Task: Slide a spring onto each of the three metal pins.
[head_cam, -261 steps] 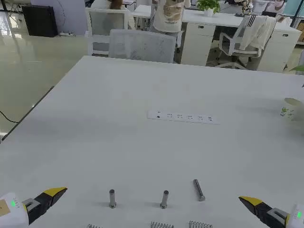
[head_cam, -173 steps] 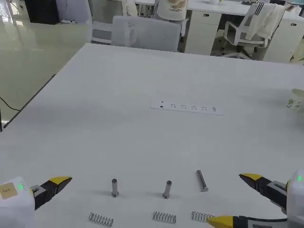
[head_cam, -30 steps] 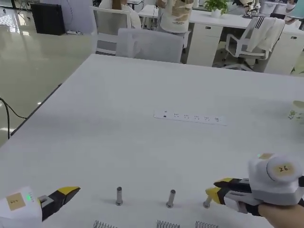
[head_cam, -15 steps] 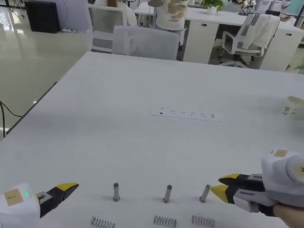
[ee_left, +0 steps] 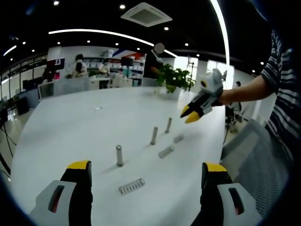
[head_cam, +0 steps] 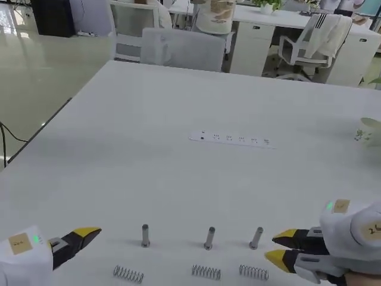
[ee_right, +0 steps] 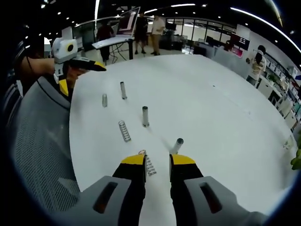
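Observation:
Three metal pins stand upright in a row near the table's front edge: left pin [head_cam: 145, 235], middle pin [head_cam: 209, 237], right pin [head_cam: 256, 237]. A spring lies in front of each: left spring [head_cam: 128, 274], middle spring [head_cam: 206, 271], right spring [head_cam: 253, 271]. My right gripper [head_cam: 281, 247] hovers open just right of the right pin [ee_right: 177, 145], its jaws a little apart and holding nothing, above the right spring [ee_right: 149, 164]. My left gripper [head_cam: 80, 237] rests left of the row, jaws wide open [ee_left: 146, 167], facing the left pin [ee_left: 119, 155] and left spring [ee_left: 131, 186].
A white power strip [head_cam: 232, 140] lies flat mid-table. A paper cup [head_cam: 370, 128] stands at the right edge. Mesh office chairs [head_cam: 181, 50] sit beyond the far edge, with desks and people behind.
The right pin, tilted at the right gripper's tips before, now stands upright and free. The right gripper has eased back from it. The left gripper has hardly moved.

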Action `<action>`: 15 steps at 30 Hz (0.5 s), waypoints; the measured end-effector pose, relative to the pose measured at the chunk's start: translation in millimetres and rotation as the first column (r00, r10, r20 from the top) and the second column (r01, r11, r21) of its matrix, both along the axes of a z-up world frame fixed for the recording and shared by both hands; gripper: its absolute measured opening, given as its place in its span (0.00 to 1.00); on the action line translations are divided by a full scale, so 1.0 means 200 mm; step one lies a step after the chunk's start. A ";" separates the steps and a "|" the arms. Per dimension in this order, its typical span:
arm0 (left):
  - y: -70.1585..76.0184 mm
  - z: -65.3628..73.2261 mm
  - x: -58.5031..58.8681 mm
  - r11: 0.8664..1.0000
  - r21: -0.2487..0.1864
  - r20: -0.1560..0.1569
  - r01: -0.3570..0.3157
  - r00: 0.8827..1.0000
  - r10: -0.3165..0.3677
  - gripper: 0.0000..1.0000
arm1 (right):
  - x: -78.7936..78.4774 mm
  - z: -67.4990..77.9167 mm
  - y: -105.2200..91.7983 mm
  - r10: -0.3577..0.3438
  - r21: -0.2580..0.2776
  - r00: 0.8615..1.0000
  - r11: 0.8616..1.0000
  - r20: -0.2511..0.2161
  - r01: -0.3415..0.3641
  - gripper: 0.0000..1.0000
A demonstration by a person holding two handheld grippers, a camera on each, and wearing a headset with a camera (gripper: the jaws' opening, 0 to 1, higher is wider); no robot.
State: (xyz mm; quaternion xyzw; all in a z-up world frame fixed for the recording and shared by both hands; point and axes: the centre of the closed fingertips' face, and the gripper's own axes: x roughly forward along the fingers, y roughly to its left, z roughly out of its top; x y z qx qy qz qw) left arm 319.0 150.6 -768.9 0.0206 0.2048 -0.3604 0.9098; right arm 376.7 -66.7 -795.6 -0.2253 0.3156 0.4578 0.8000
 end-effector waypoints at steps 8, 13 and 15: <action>-0.01 0.00 -0.01 1.000 -0.003 -0.004 0.003 1.000 -0.003 0.93 | -0.05 -0.09 0.00 0.099 -0.076 0.995 0.992 -0.026 -0.100 0.17; -0.01 -0.01 -0.02 1.000 -0.003 -0.009 0.004 1.000 -0.004 0.93 | -0.06 -0.14 0.00 0.134 -0.120 0.990 0.983 -0.051 -0.139 0.17; -0.01 -0.02 -0.03 1.000 -0.002 -0.012 0.002 1.000 -0.002 0.93 | -0.07 -0.16 0.01 0.156 -0.137 0.986 0.977 -0.054 -0.162 0.16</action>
